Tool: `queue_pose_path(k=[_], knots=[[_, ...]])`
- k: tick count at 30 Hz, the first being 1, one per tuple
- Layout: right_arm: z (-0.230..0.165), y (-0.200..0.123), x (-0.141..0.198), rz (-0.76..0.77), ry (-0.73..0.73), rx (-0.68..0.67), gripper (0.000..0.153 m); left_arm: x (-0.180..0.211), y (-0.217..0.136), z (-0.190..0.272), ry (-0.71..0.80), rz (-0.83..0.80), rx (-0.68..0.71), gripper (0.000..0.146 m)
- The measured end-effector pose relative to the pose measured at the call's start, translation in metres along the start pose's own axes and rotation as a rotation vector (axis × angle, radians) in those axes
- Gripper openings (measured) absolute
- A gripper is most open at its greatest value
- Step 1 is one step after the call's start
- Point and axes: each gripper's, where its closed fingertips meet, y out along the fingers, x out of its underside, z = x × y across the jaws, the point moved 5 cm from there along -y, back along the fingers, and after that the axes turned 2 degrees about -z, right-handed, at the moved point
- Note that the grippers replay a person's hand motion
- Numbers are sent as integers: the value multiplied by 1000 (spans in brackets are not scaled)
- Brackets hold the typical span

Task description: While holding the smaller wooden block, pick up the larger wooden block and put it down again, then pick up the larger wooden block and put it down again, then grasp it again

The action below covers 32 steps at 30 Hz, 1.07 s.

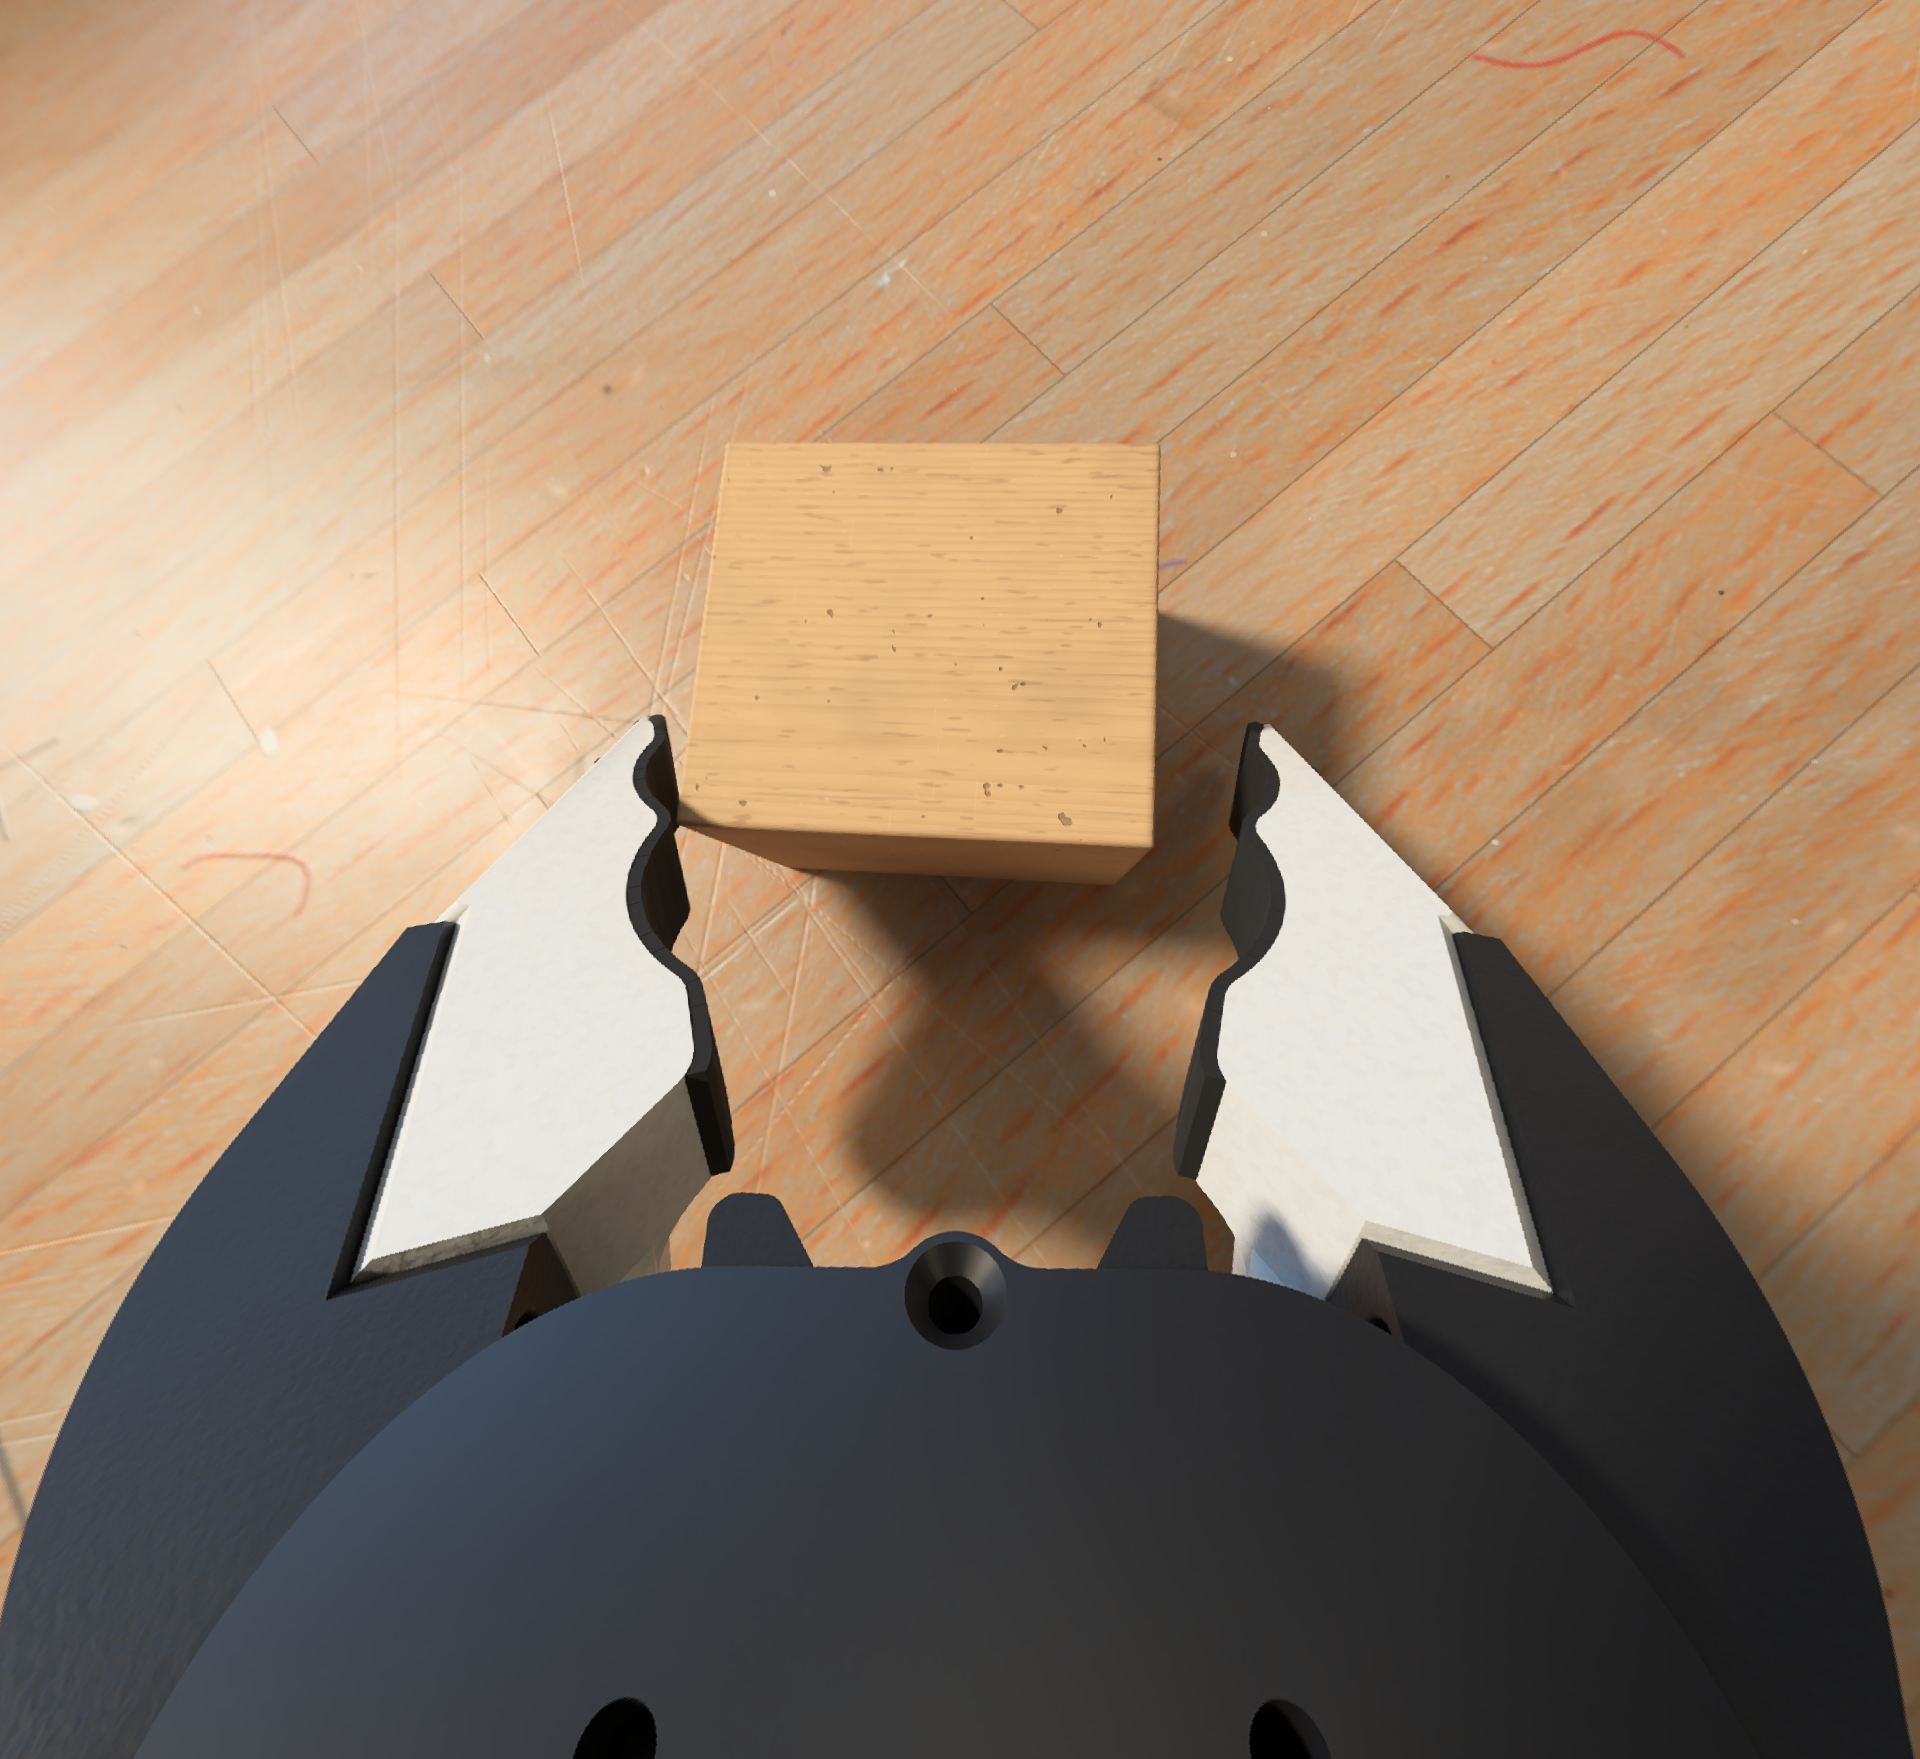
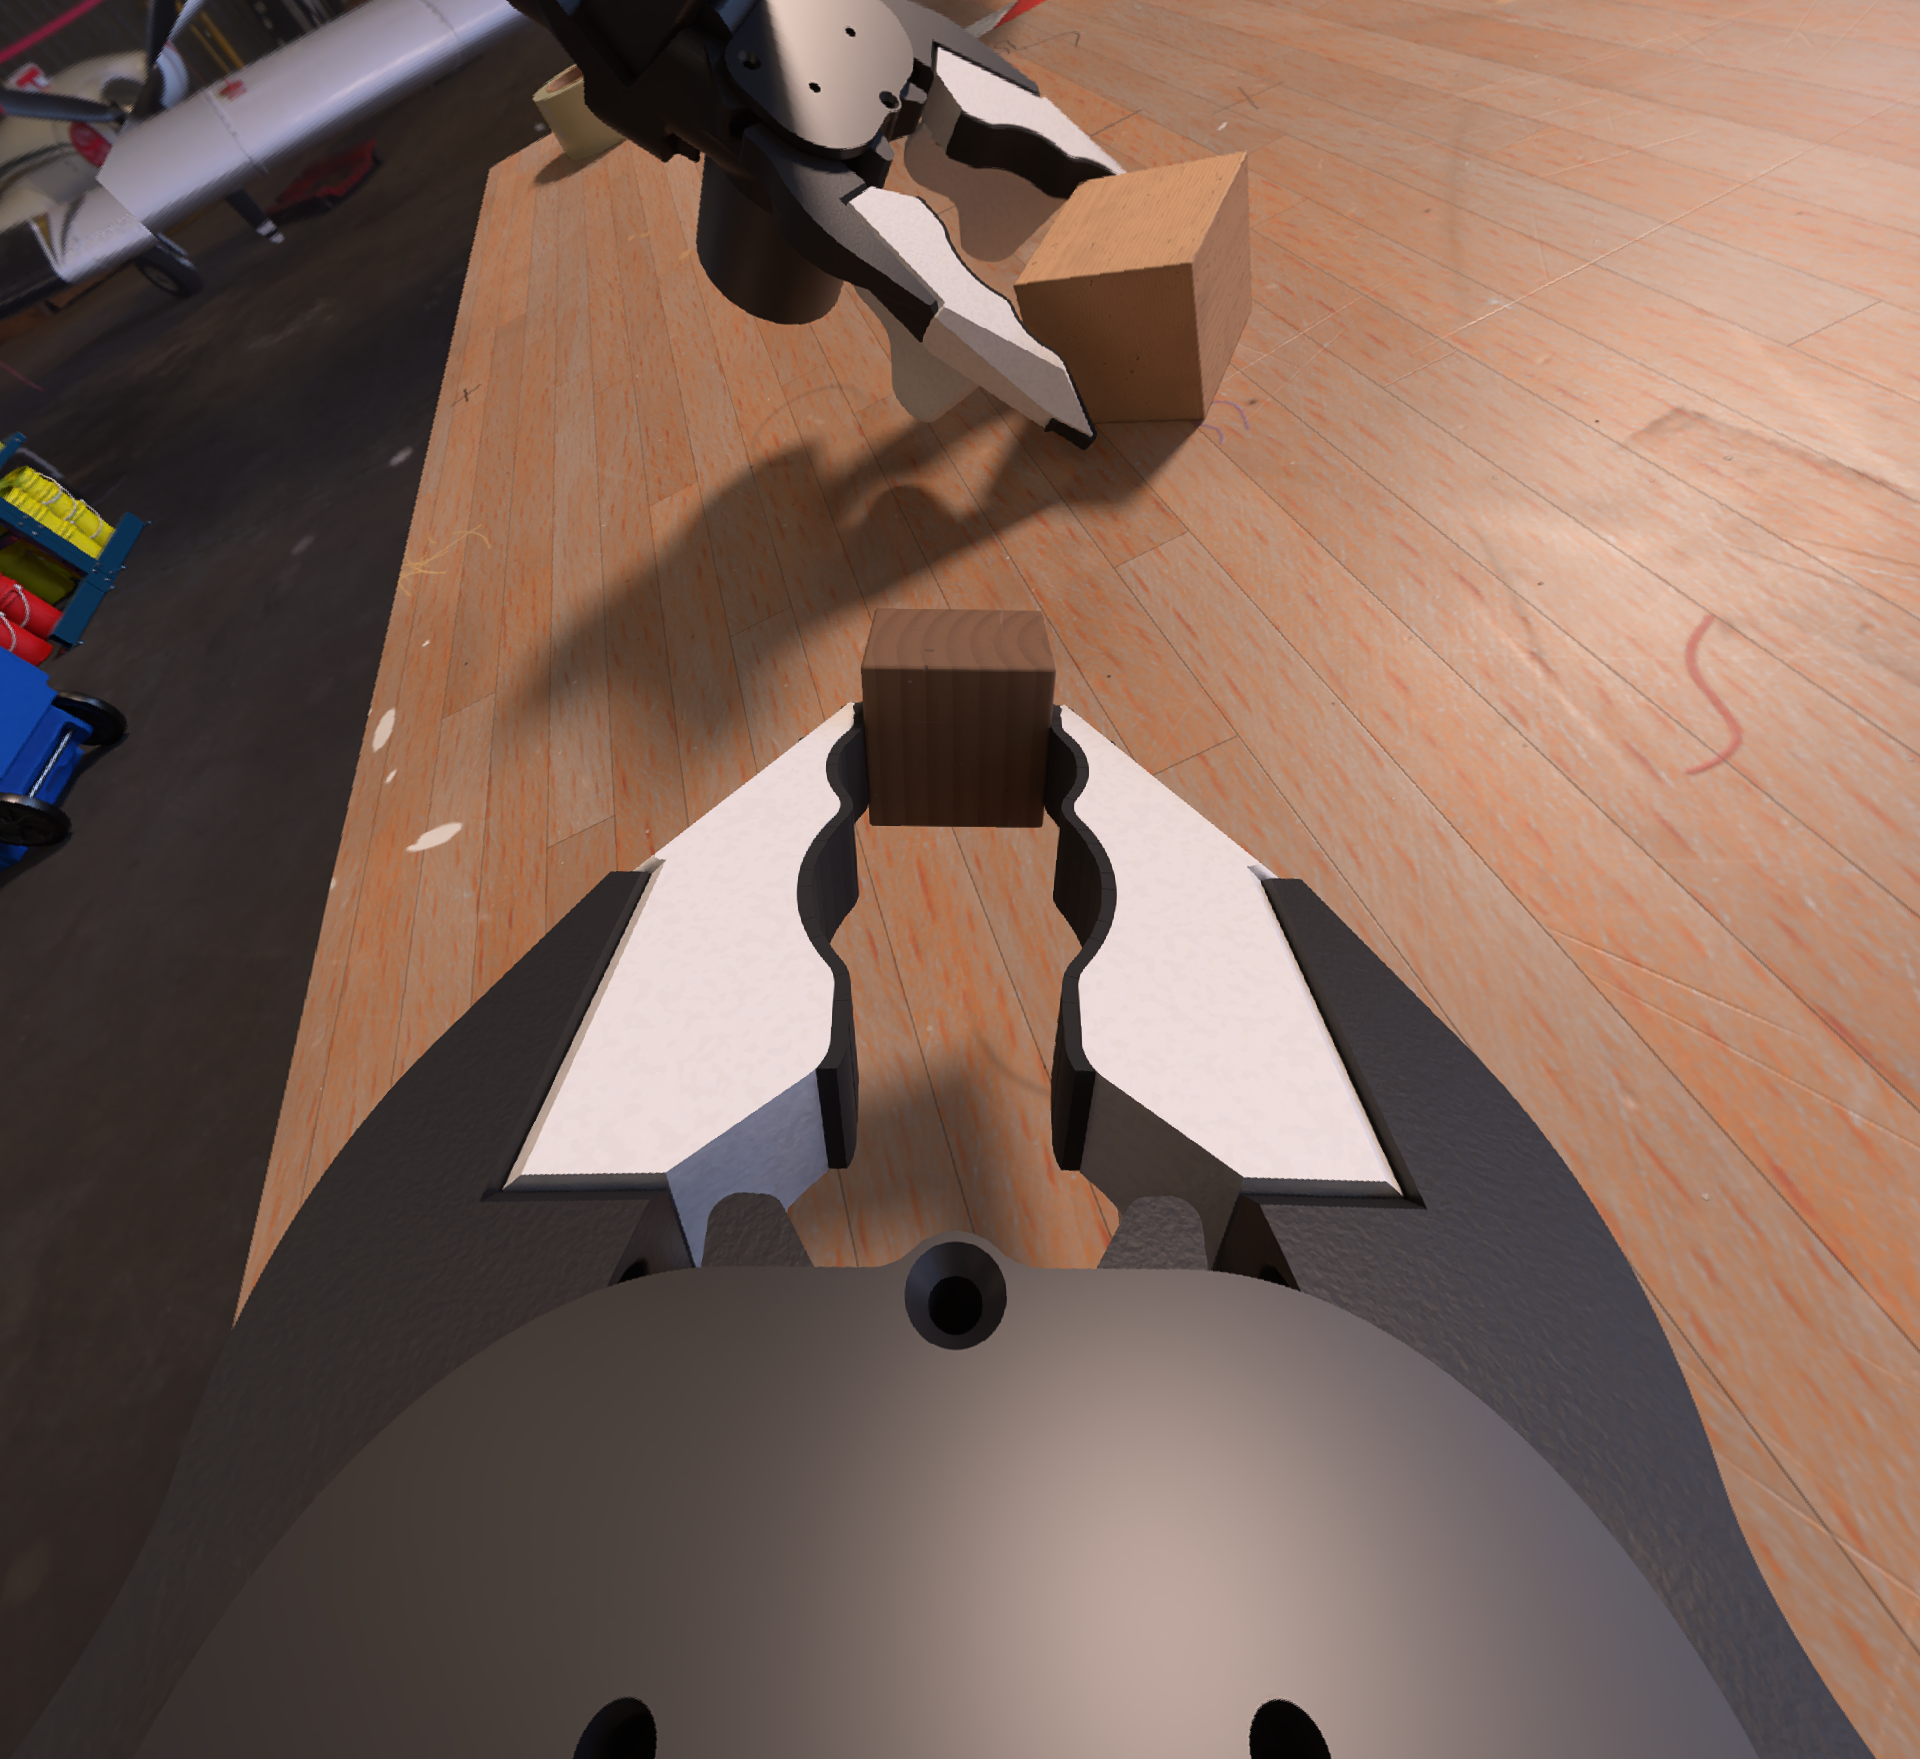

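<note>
Dark walnut-toned wood marks the smaller wooden block (image 2: 954,722), pinched between the tips of the right gripper (image 2: 956,722) at the centre of the right wrist view; that gripper is closed on it and appears to hold it just clear of the surface (image 2: 1455,670), presumably to keep it secured while the other gripper works. Pale, the larger wooden block (image 1: 925,660) rests on the surface in the middle of the left wrist view. Its near edge sits level with the tips of the left gripper (image 1: 956,743), which is spread wide and holds nothing. One fingertip (image 1: 649,774) lies just beside the block's lower left corner; the other stands apart at right.
</note>
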Motion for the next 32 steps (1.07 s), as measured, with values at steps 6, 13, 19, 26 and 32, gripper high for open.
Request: queue_pose_path(k=[6, 13, 19, 26, 32], knots=[[0, 2, 2, -10, -2, -4, 33, -4, 3, -4, 39, 18, -14, 114], [0, 3, 2, -13, 2, -8, 33, -8, 9, -6, 49, -2, 13, 99], [0, 4, 3, -17, 5, -12, 33, -10, 10, -4, 75, 10, 27, 96], [0, 5, 4, -20, 5, -17, 33, -12, 12, -2, 86, 18, 71, 96], [1, 4, 4, -20, 9, -18, 33, -12, 11, -3, 76, 22, 94, 96]])
